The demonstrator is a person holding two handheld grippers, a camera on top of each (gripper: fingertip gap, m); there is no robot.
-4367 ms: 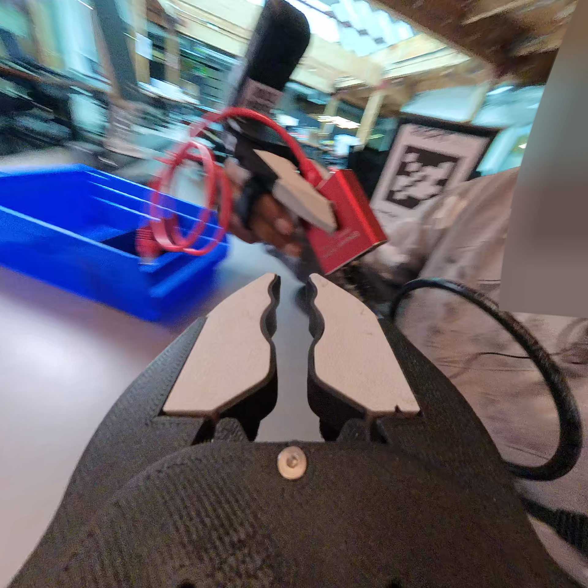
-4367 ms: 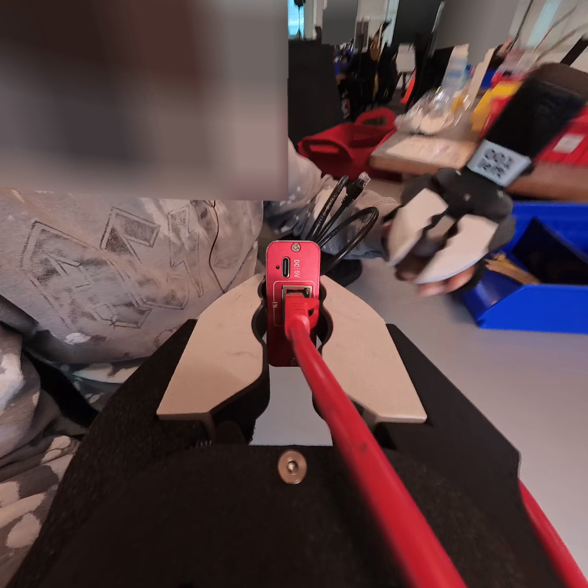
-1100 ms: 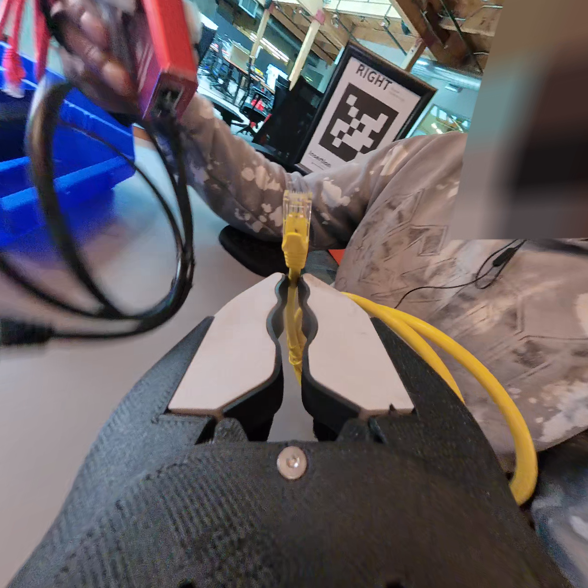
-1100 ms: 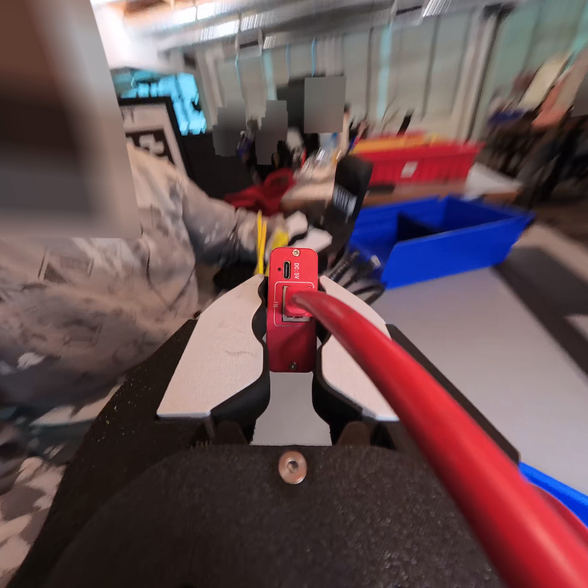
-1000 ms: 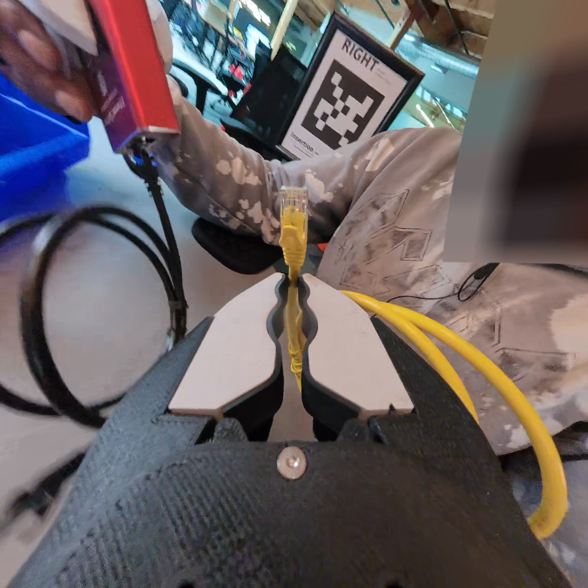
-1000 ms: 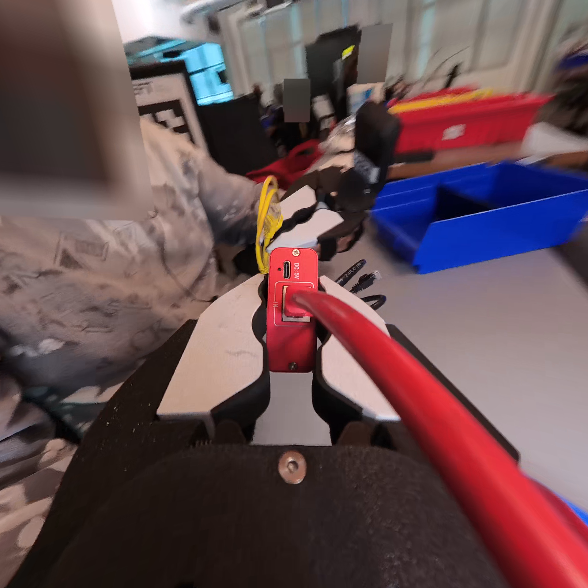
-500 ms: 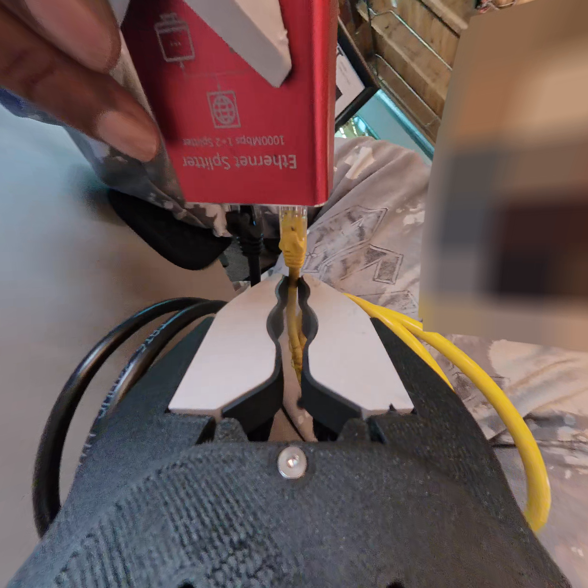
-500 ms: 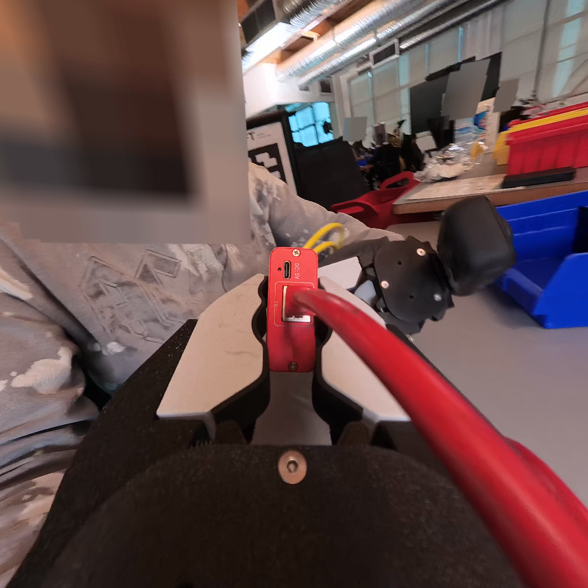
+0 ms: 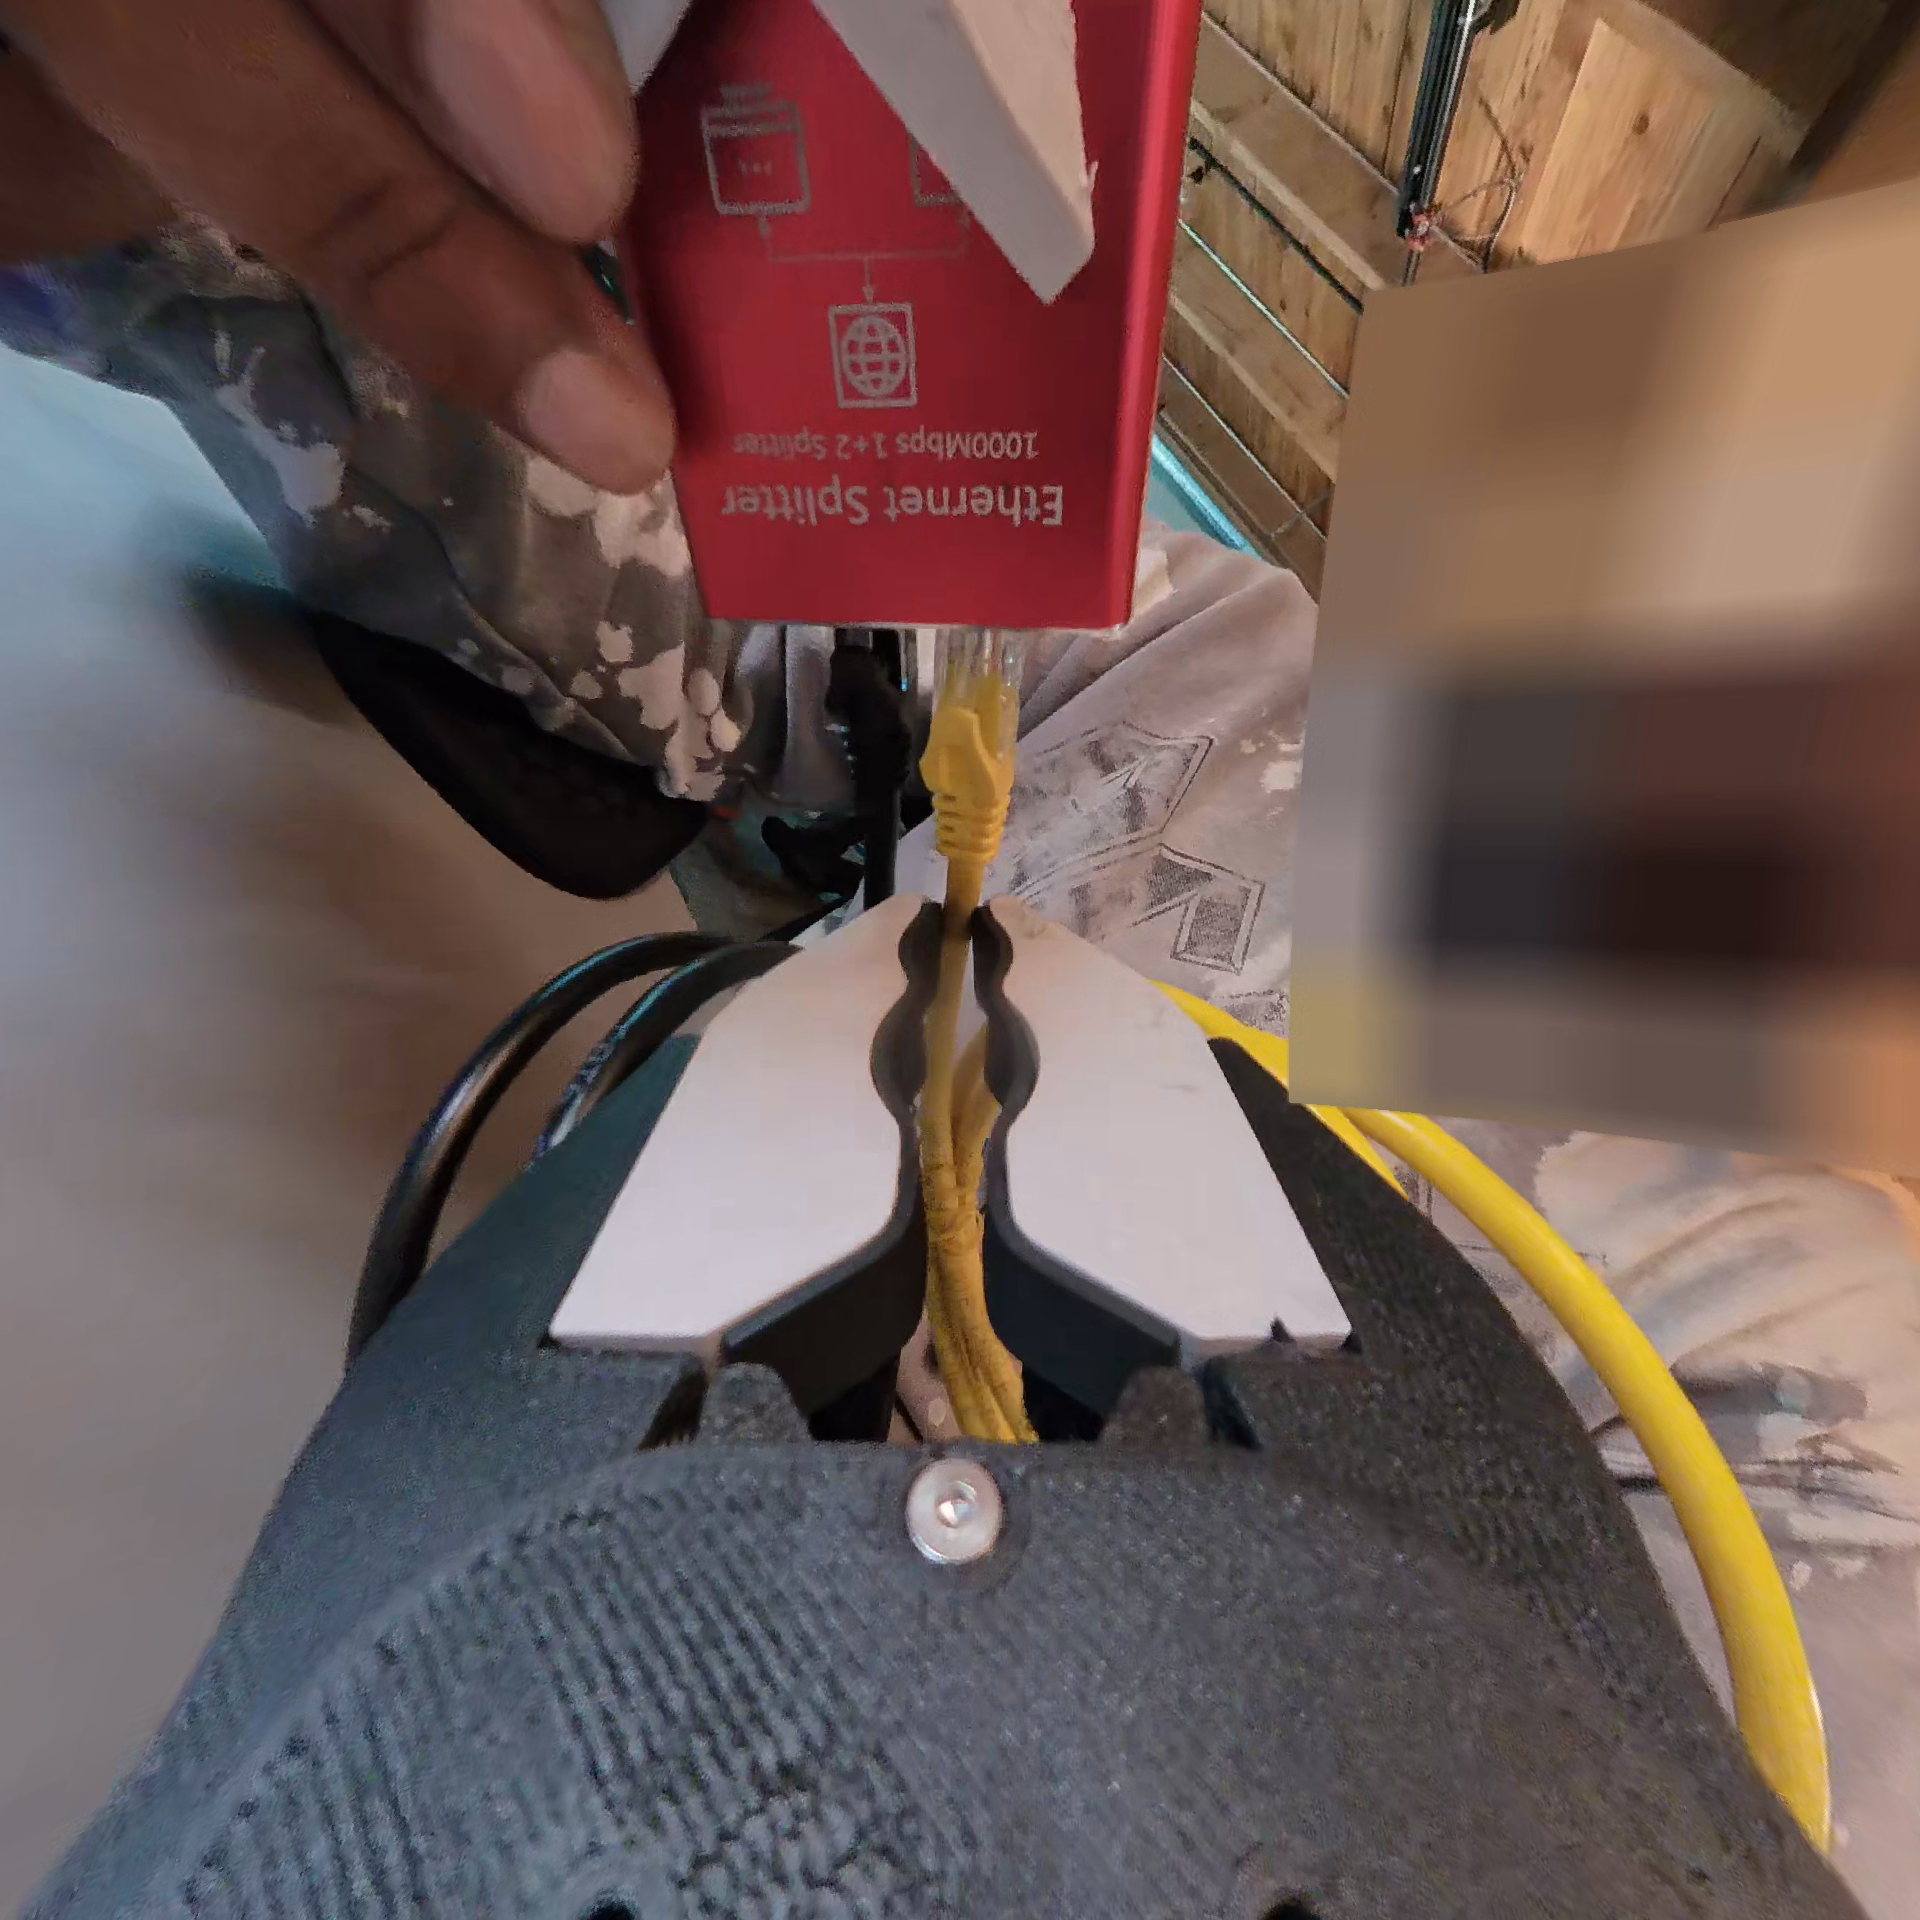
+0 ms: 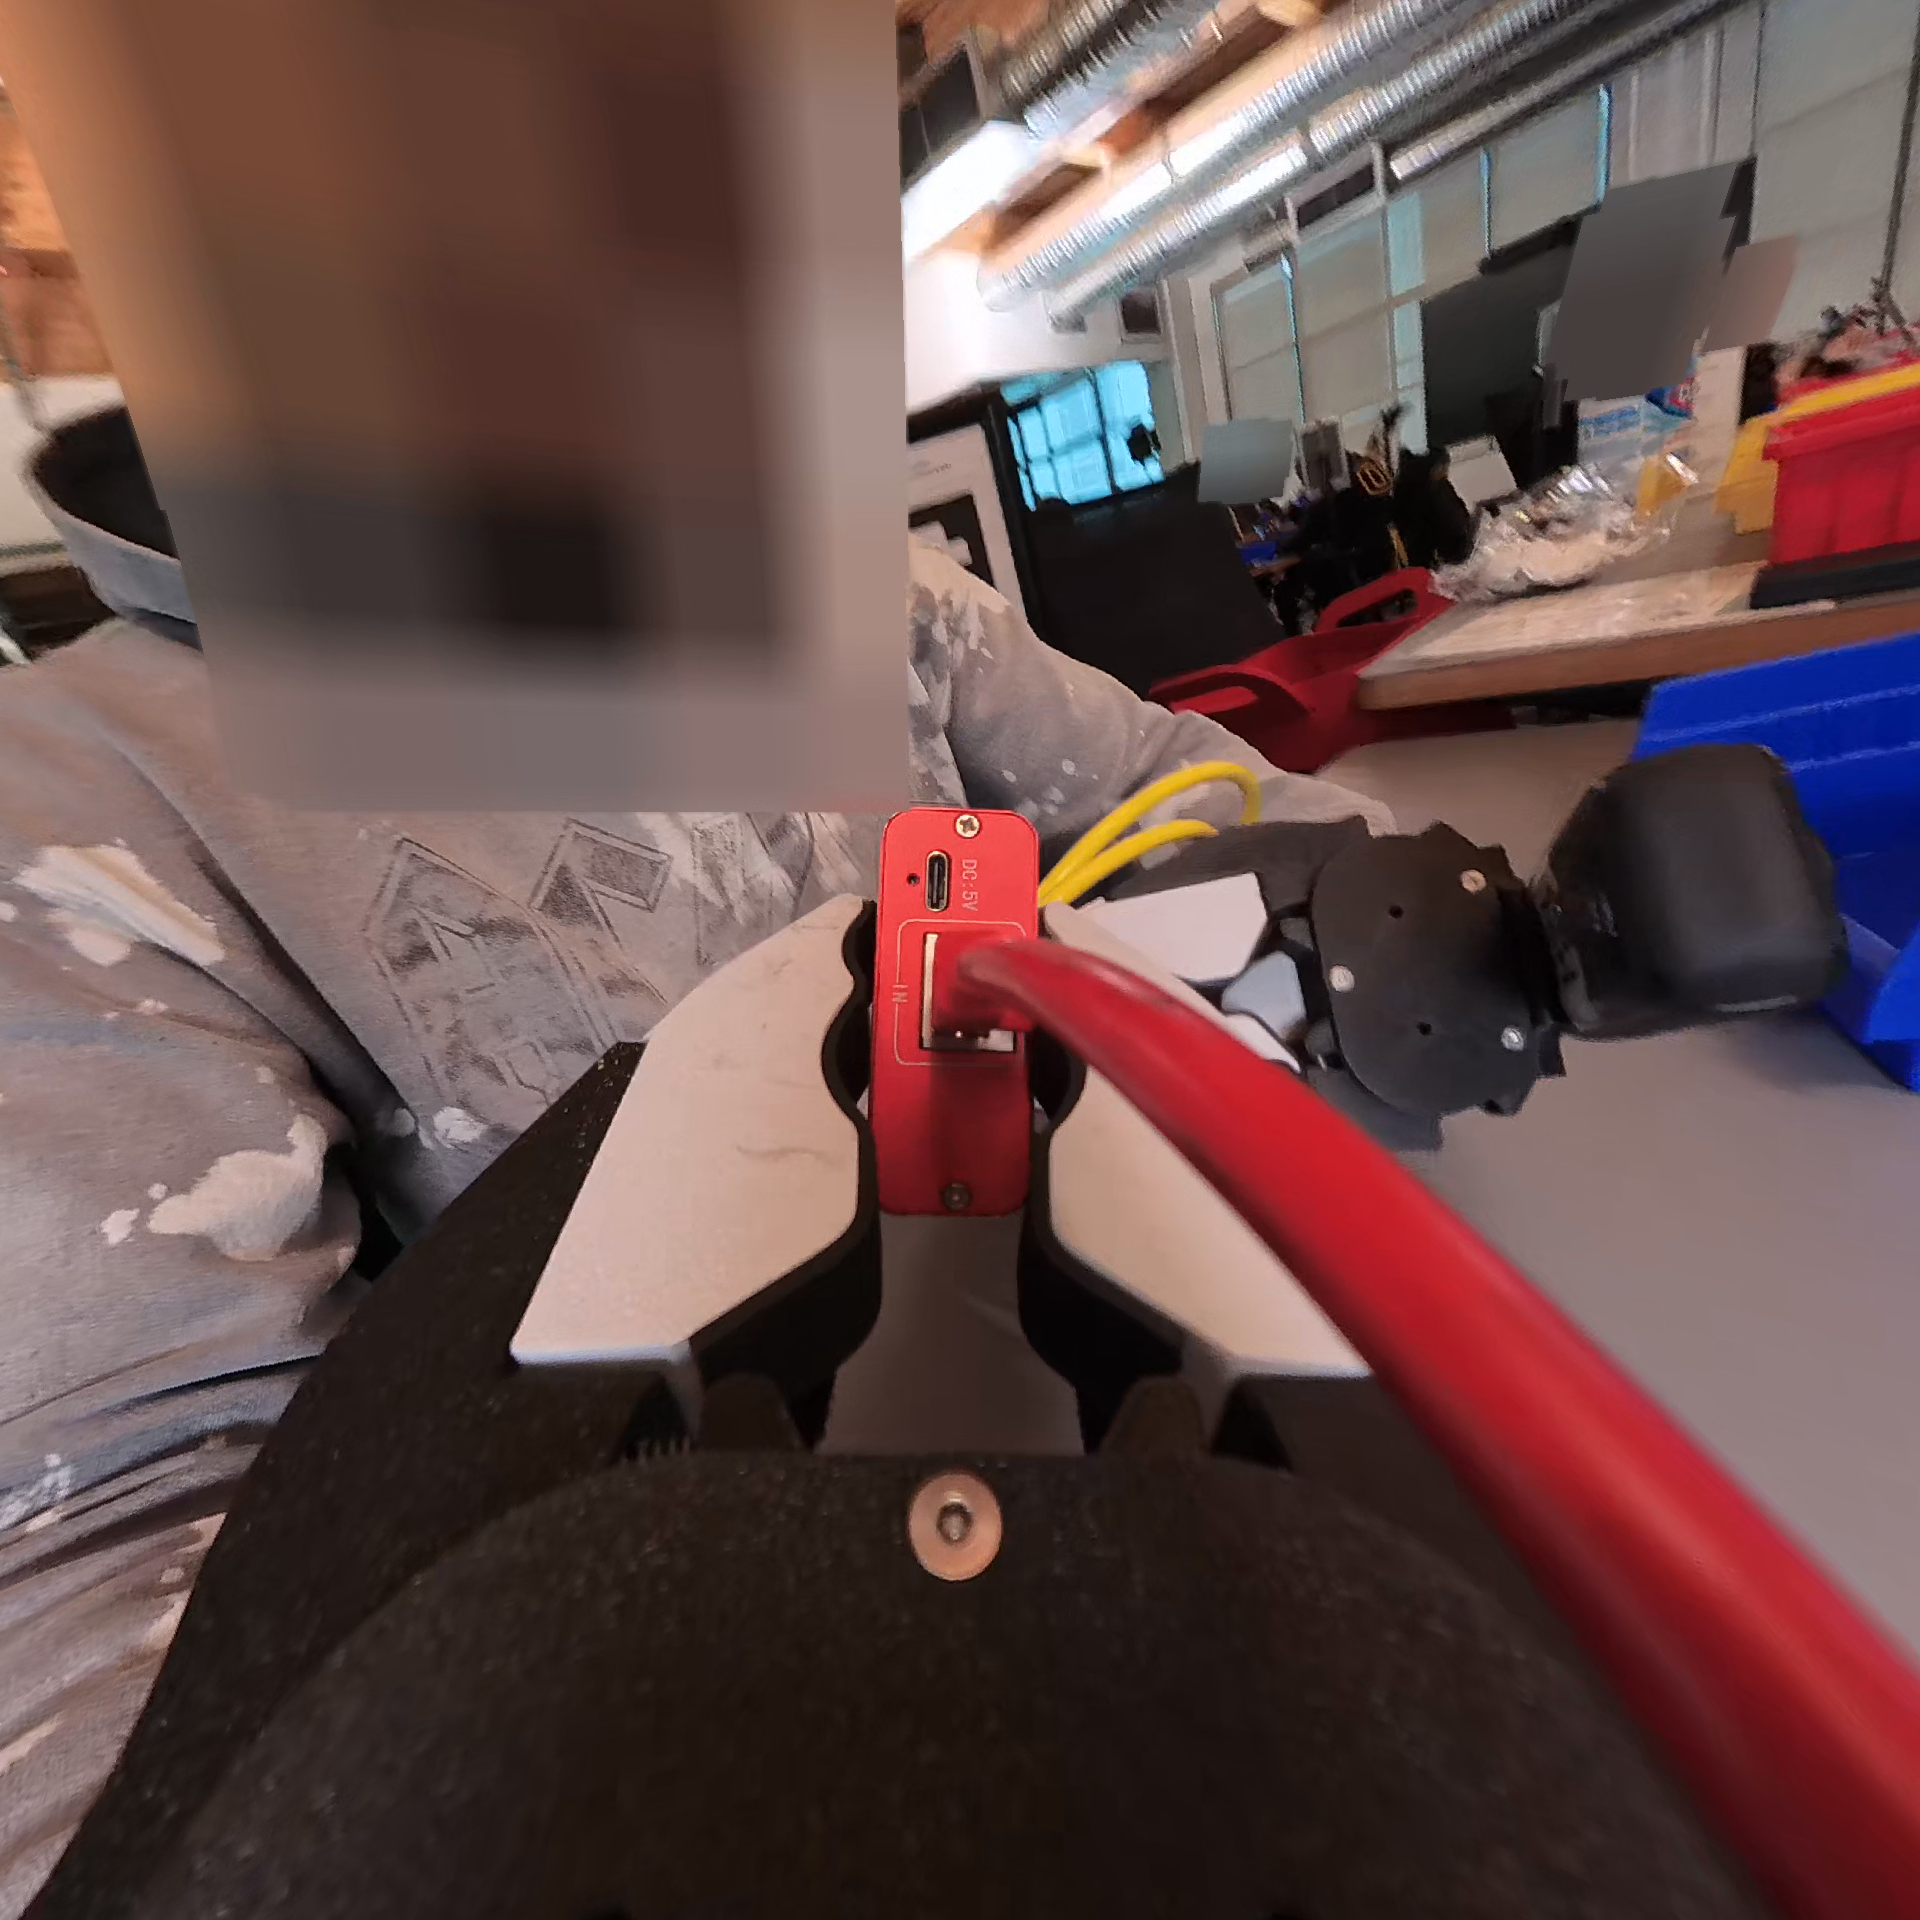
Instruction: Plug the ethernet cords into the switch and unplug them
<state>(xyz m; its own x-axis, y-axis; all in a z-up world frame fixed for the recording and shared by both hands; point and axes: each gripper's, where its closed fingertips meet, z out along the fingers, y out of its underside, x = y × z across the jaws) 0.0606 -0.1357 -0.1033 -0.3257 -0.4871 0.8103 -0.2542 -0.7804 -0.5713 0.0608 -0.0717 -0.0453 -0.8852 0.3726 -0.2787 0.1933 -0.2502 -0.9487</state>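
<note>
switch (image 10: pixel 956 1101): matt red metal | yellow cord (image 9: pixel 1621 1382): glossy plastic

A black cord (image 9: pixel 878 769) crowds the port beside the yellow plug (image 9: pixel 971 748).

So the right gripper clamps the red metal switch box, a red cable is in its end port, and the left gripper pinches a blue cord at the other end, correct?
Not quite: the cord in the left gripper is yellow, as the left wrist view shows. The right gripper does clamp the red metal switch box, red cable plugged in.
</note>
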